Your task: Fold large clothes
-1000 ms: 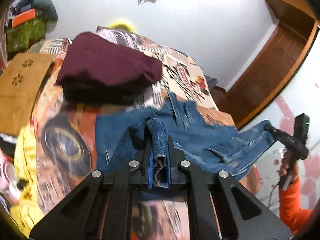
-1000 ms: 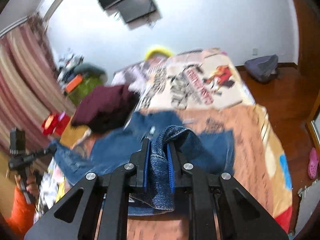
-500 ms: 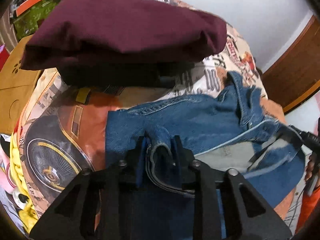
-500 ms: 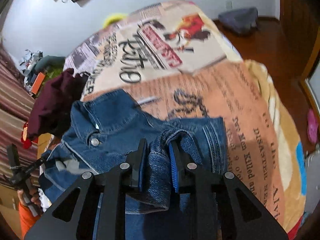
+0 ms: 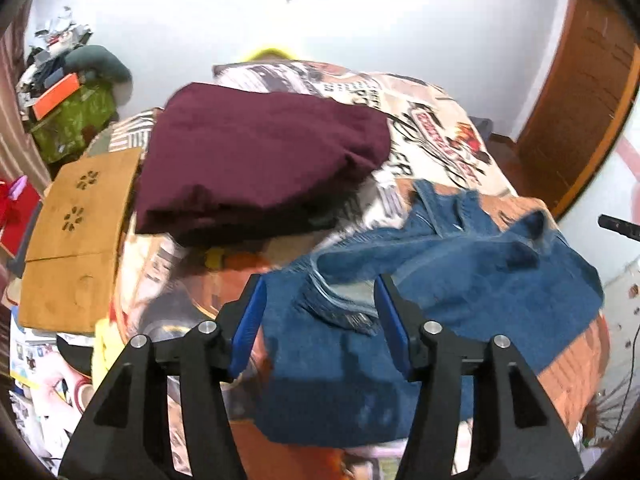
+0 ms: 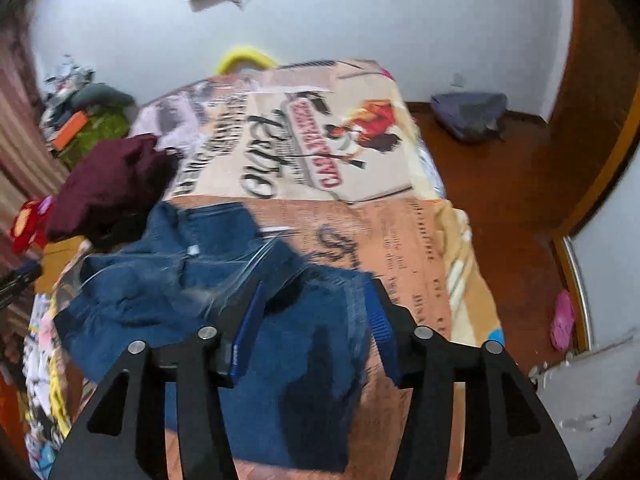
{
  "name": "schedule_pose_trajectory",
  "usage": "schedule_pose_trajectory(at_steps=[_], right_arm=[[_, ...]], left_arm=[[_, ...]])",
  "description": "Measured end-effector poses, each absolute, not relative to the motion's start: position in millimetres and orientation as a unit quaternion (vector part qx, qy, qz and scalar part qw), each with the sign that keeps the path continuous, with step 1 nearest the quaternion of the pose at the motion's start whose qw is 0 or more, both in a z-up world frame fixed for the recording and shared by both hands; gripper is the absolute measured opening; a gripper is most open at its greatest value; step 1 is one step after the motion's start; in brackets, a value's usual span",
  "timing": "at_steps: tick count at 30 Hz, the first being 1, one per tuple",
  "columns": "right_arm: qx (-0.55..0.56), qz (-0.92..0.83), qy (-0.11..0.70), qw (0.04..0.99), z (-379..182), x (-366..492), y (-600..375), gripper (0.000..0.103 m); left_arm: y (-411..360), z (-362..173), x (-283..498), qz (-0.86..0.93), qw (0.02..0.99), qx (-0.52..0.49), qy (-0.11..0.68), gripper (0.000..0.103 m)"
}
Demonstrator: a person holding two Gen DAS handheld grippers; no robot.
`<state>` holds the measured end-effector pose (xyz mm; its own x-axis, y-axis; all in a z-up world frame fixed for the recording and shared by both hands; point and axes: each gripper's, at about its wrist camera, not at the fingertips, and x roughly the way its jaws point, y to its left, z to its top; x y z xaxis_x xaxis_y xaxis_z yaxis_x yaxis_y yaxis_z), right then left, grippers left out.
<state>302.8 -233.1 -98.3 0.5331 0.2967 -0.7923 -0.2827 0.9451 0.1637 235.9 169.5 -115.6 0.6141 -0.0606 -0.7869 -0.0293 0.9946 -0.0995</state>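
Note:
A blue denim jacket point(image 5: 460, 280) lies folded over on the printed bedspread point(image 5: 436, 128), its collar rumpled at the far side. My left gripper point(image 5: 320, 312) hovers over its near left part, jaws opening, blue pads apart and clear of the cloth beneath. In the right wrist view the same jacket point(image 6: 200, 292) spreads to the left, and my right gripper point(image 6: 316, 320) stands over its near right edge, jaws opening, pads not pressing the denim. Nothing is held by either one.
A folded maroon garment point(image 5: 256, 156) sits on a dark one at the bed's far left. A wooden lap table point(image 5: 76, 232) lies left of it. Clutter fills the left corner point(image 5: 68, 100). A grey bag point(image 6: 468, 116) rests on the wooden floor, right.
Both grippers let go of the denim folds they were pinching and their jaws spread. The jacket has been laid down on the bed, and both cameras pulled back from it.

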Motion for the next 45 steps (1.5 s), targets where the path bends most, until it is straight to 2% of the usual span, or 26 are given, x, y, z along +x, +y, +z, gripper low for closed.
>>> schedule_pose_trajectory(at_steps=[5, 14, 18, 26, 29, 33, 40, 45], right_arm=[[-0.021, 0.220, 0.461, 0.859, -113, 277, -201, 0.051], [-0.088, 0.260, 0.538, 0.797, -185, 282, -124, 0.051], [-0.109, 0.257, 0.541, 0.793, -193, 299, -104, 0.051], [-0.076, 0.194, 0.530, 0.822, -182, 343, -111, 0.051], [-0.044, 0.211, 0.517, 0.828, -171, 341, -113, 0.051], [-0.056, 0.233, 0.508, 0.827, -170, 324, -100, 0.051], [-0.112, 0.250, 0.535, 0.799, -201, 288, -88, 0.051], [-0.104, 0.251, 0.507, 0.818, -193, 261, -111, 0.053]], left_arm=[[143, -147, 230, -0.038, 0.878, -0.036, 0.475, 0.056], [118, -215, 265, -0.028, 0.837, -0.029, 0.546, 0.056], [134, -214, 296, -0.005, 0.837, -0.053, 0.545, 0.056], [160, -207, 343, 0.046, 0.841, -0.050, 0.537, 0.058], [148, -195, 334, 0.043, 0.855, -0.027, 0.515, 0.058], [125, -185, 310, -0.005, 0.862, -0.038, 0.506, 0.058], [80, -207, 264, -0.057, 0.846, -0.024, 0.530, 0.058], [82, -212, 224, -0.034, 0.856, -0.024, 0.515, 0.066]])
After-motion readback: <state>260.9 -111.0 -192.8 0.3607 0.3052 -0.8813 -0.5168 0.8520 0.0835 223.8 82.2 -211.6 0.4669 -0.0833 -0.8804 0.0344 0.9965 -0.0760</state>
